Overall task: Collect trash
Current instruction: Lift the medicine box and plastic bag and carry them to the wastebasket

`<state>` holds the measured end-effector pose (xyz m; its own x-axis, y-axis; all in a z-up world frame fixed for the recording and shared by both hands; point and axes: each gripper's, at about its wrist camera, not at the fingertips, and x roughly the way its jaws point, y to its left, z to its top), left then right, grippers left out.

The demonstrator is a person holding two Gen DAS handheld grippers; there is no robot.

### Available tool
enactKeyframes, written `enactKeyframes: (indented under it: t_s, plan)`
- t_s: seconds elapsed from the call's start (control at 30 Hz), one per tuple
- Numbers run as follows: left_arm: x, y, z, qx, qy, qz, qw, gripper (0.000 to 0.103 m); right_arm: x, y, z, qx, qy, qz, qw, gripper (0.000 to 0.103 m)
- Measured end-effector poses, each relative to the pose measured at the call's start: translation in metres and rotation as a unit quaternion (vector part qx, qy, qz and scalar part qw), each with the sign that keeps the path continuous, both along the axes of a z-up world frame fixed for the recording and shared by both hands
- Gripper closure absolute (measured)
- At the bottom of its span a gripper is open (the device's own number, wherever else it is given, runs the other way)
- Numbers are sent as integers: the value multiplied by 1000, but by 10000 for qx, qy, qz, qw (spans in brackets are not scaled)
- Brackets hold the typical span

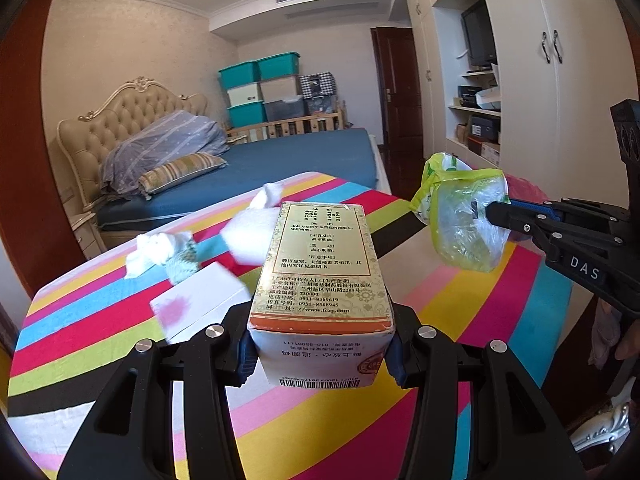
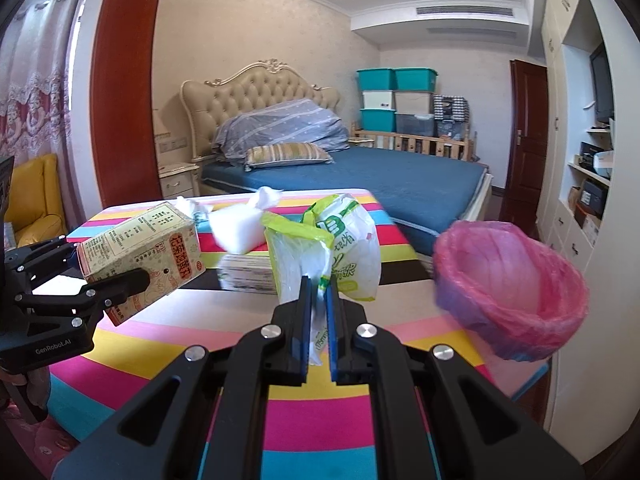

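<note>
My left gripper (image 1: 320,356) is shut on a beige medicine box (image 1: 320,264) with printed text and holds it above the striped table (image 1: 100,360); the box also shows in the right wrist view (image 2: 140,256). My right gripper (image 2: 319,280) is shut on a crumpled green and clear plastic bag (image 2: 340,240), held in the air; the bag also shows in the left wrist view (image 1: 464,216). A bin lined with a pink bag (image 2: 508,288) is at the right of the table. Crumpled white tissues (image 1: 160,250) and a white box (image 1: 200,304) lie on the table.
A white sponge-like block (image 2: 236,228) and a flat stack of papers (image 2: 248,272) lie mid-table. A blue bed (image 2: 380,176) stands behind the table. White cupboards with shelves (image 2: 588,184) line the right wall. A yellow chair (image 2: 32,196) is at far left.
</note>
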<state>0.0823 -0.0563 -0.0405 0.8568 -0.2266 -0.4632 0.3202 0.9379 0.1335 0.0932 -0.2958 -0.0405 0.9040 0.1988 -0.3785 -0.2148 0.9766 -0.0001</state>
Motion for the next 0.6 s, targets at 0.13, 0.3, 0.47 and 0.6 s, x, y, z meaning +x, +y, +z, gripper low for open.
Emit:
enactKeyframes:
  t_s: [0.13,0.3,0.47,0.6]
  plan:
    - [10,-22,2,10,52,-262,9996,56,-4,-20,2,-39,-91,-229,9997,96]
    - [23,-51,4,-36,165,-550,9983,56,-7,-50,6,-32,-183,-573,9982,96]
    - [40,-87,16,-141,230,-827,9962,56,-9,-87,10,-23,-290,-976,9948,96]
    - [58,-119,27,-288,250,-1041,9938,56,-6,-116,10,-50,-321,-1249,9916,96]
